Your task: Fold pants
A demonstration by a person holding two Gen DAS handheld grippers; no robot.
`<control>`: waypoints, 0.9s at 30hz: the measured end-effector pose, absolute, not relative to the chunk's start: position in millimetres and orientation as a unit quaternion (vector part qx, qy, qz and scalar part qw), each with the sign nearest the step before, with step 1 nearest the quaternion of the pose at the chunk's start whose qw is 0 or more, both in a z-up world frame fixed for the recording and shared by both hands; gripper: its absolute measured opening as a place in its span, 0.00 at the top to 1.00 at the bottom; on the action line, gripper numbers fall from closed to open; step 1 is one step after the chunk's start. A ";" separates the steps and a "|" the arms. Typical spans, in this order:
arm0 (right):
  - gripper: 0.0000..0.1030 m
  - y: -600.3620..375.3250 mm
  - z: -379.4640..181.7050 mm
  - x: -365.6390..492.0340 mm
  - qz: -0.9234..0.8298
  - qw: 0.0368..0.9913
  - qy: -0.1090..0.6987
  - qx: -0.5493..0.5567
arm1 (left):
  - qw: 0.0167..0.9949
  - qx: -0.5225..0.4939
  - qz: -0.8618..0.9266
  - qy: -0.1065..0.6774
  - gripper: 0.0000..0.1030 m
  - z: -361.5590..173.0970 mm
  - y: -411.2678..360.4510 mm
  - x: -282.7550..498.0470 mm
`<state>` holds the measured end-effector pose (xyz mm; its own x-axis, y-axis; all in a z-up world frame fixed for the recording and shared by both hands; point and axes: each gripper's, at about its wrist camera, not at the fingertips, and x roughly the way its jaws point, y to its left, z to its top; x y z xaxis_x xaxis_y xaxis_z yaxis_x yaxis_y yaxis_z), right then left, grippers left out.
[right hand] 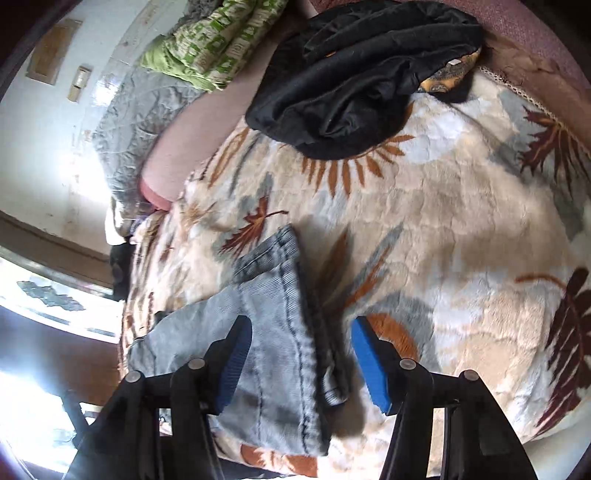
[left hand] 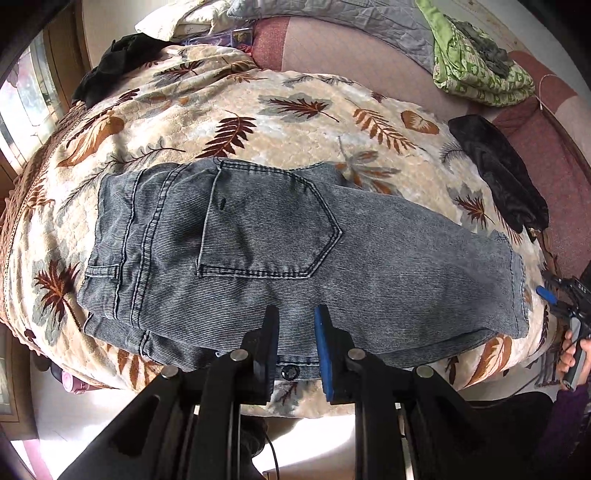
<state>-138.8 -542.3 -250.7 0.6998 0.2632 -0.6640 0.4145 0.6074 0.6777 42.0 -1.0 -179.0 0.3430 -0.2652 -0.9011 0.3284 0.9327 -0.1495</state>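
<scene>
Grey denim pants (left hand: 280,254) lie folded leg over leg across the leaf-patterned blanket (left hand: 288,107), waistband at the left, back pocket up, hems at the right. My left gripper (left hand: 295,314) is open, its fingers above the pants' near edge by the button, holding nothing. In the right wrist view the hem end of the pants (right hand: 280,332) lies on the blanket (right hand: 461,229). My right gripper (right hand: 301,326) is open wide, its fingers on either side of the hem, not closed on it. The right gripper also shows at the right edge of the left wrist view (left hand: 569,306).
A black garment (right hand: 362,74) lies on the blanket beyond the hems; it also shows in the left wrist view (left hand: 498,173). A green patterned cloth (left hand: 476,62) and a grey quilt (left hand: 351,14) lie at the back. Another black garment (left hand: 118,62) sits at far left. The bed edge runs near me.
</scene>
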 end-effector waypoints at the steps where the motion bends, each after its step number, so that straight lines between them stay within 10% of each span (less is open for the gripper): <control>1: 0.36 -539.3 -248.2 -140.9 -0.053 0.816 0.377 0.435 | 0.819 0.025 -0.175 0.545 0.73 -180.1 1.5 44.0; 12: 0.34 -525.8 -264.2 -68.8 -0.060 0.829 0.392 0.394 | 0.819 0.006 -0.147 0.554 0.72 -180.6 17.9 37.9; 14: 0.89 -511.7 -262.9 -59.2 -0.078 0.837 0.414 0.349 | 0.821 0.006 -0.131 0.555 0.72 -181.5 24.4 39.9; 27: 0.88 -514.9 -233.7 -36.8 -0.177 0.861 0.360 0.312 | 0.848 0.001 -0.025 0.530 0.71 -195.1 82.5 86.9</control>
<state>-36.8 -514.9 -233.7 0.6779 -0.0795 -0.7308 0.5296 0.7424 0.4105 86.9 82.5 -195.1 0.4372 -0.0419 -0.8984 0.0430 0.9987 -0.0256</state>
